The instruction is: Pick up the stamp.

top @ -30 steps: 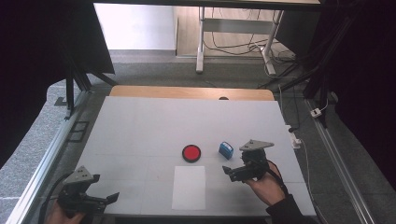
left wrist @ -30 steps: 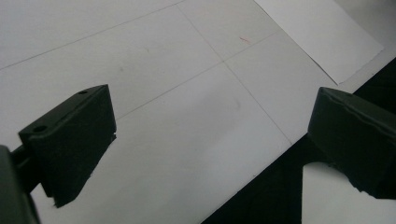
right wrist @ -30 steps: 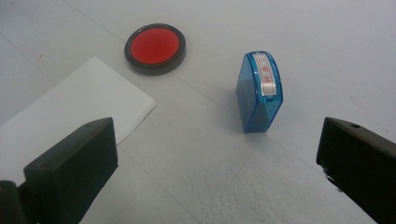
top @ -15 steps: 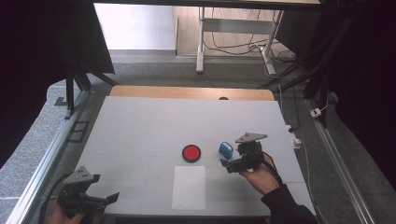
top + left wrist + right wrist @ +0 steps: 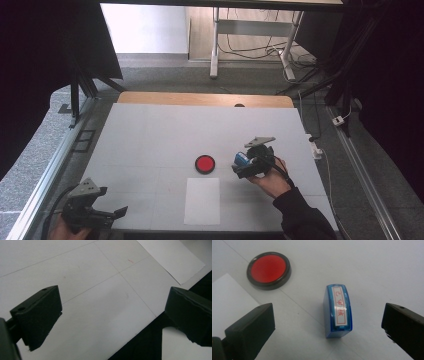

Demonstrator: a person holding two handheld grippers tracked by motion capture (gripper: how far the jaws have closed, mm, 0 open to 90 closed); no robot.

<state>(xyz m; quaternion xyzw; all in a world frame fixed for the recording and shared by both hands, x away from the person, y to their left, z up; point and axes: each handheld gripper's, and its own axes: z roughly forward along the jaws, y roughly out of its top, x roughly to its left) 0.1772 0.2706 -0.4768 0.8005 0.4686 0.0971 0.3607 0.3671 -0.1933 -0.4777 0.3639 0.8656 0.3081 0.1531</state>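
The blue stamp [image 5: 338,311] lies on the tabletop [image 5: 150,135] between the right hand-held gripper's [image 5: 329,327] spread jaws — long axis toward twelve o'clock; the left hand-held gripper [image 5: 102,215], also released, sits well apart.

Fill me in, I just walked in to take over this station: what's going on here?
A person holds a gripper in each hand at a white table. The right gripper is open around a blue stamp, not yet gripping it. A red ink pad and a sheet of paper lie close by. The left gripper hangs open near the table's front edge.
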